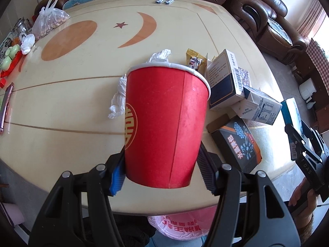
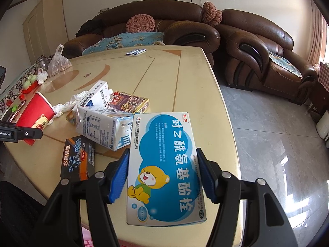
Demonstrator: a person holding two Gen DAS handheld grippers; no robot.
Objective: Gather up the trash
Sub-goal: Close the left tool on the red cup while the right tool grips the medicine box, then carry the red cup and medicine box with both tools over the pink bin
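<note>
My left gripper (image 1: 162,168) is shut on a red paper cup (image 1: 164,123), held above the cream table (image 1: 82,107) with its white rim pointing away. In the right wrist view the same red cup (image 2: 36,113) shows at the far left. My right gripper (image 2: 162,177) is shut on a blue and white medicine box (image 2: 164,164) with a cartoon bear, lifted over the table's near right corner. On the table lie a crumpled white tissue (image 1: 118,100), a yellow snack wrapper (image 1: 195,60), a white milk carton (image 2: 102,127), a black and orange box (image 2: 79,158) and a printed card box (image 2: 129,103).
A pink plastic bag (image 1: 181,224) hangs below the table's near edge. A clear bag of nuts (image 1: 50,20), a phone (image 1: 6,107) and small items sit at the table's left side. Two small sachets (image 1: 164,0) lie at the far edge. Brown leather sofas (image 2: 257,47) stand behind.
</note>
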